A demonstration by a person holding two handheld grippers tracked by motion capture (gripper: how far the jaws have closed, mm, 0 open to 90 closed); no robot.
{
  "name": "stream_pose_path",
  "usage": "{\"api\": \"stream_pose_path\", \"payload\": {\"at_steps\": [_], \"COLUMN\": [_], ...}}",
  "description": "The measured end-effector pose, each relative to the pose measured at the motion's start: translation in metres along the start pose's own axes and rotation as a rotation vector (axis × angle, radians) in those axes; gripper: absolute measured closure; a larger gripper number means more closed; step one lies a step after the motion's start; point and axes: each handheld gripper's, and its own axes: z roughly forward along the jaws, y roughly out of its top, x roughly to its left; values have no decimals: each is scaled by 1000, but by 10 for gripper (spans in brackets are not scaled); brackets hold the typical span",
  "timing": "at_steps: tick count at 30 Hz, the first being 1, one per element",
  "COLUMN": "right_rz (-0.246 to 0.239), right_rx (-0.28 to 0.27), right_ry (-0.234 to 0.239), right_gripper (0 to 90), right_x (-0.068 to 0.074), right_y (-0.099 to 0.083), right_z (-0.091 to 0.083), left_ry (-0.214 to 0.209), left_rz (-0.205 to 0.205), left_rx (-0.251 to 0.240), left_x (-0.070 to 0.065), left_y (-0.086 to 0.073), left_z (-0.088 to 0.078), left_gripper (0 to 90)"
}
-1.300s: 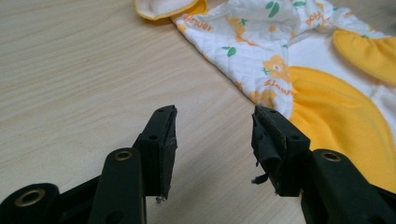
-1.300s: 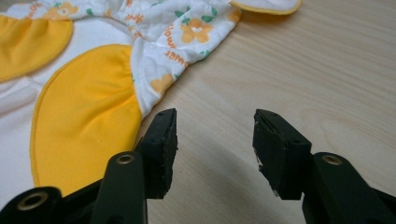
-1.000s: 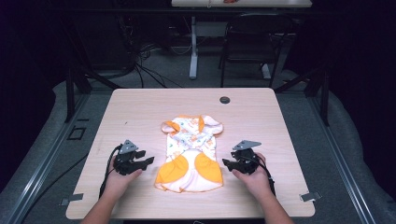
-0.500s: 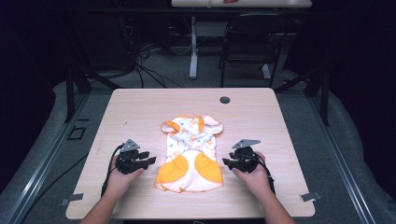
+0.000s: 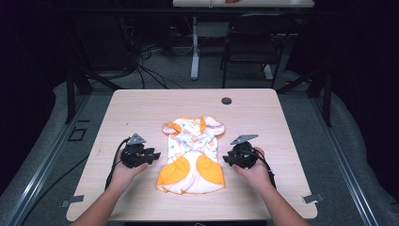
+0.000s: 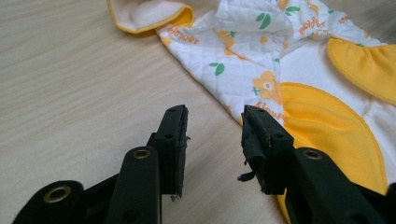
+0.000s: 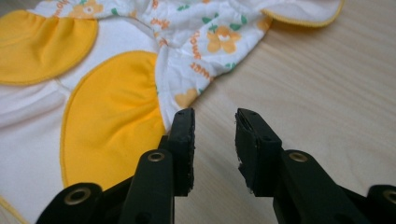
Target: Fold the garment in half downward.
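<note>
Jaws spread and empty, the left gripper (image 5: 149, 155) and right gripper (image 5: 229, 159) have barely moved, still flanking the baby romper (image 5: 192, 155) on the tabletop (image 5: 141, 108), ungrasped.

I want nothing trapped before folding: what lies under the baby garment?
The baby garment lies flat on the wooden table, bare around it. Anything beneath the cloth is covered and cannot be seen.

My worktop (image 5: 141, 108) is evenly lit from overhead, with soft shadows and no glare; the room beyond falls into darkness. My high view is soft, while both gripper views are sharper.
</note>
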Motion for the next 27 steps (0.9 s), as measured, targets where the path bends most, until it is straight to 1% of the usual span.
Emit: {"api": "stream_pose_path", "payload": {"at_steps": [3, 4, 5, 6, 7, 8, 9, 11, 12, 14, 17, 19, 21, 23, 24, 26, 27], "right_rz": [-9, -9, -12, -12, -8, -16, -19, -20, -29, -37, -33, -38, -50, -59, -65, -57, -61], "right_rx": [3, 3, 16, 16, 12, 21, 21, 22, 24, 22, 31, 30, 35, 36, 34, 34, 37], "right_ry": [12, 12, 19, 19, 21, 21, 19, 23, 18, 16, 22, 13, 16, 14, 12, 20, 9], "right_gripper": [690, 690, 695, 695, 694, 695, 696, 696, 697, 698, 697, 696, 696, 696, 697, 696, 695], "right_x": [1, 1, 0, 0, 0, 0, 0, 0, 0, -1, -4, -4, -5, -5, -5, -6, -7], "right_y": [13, 13, 22, 22, 27, 31, 34, 37, 43, 45, 52, 56, 62, 68, 70, 72, 77], "right_z": [-4, -4, -6, -6, -6, -7, -8, -8, -8, -8, -7, -6, -5, -3, -2, 0, 5], "left_ry": [9, 13, 9, 9, 8, 6, 6, 6, 4, 3, 4, -6, -15, -17, -17, -25, -26], "left_rz": [23, 32, 45, 45, 54, 58, 58, 72, 71, 76, 88, 72, 65, 67, 67, 61, 63], "left_rx": [4, 7, 10, 10, 6, 8, 8, 10, 12, 17, 27, 21, 20, 24, 24, 24, 22], "left_x": [-2, -3, -5, -5, -7, -7, -7, -9, -10, -11, -12, -11, -10, -8, -8, -8, -7], "left_y": [9, 13, 21, 21, 28, 32, 32, 39, 42, 48, 56, 63, 68, 75, 75, 80, 81], "left_z": [0, 0, 1, 1, 1, 2, 2, 3, 4, 6, 9, 11, 13, 17, 17, 21, 23], "left_gripper": [612, 612, 617, 618, 620, 622, 621, 622, 624, 626, 632, 637, 640, 644, 646, 647, 649]}}
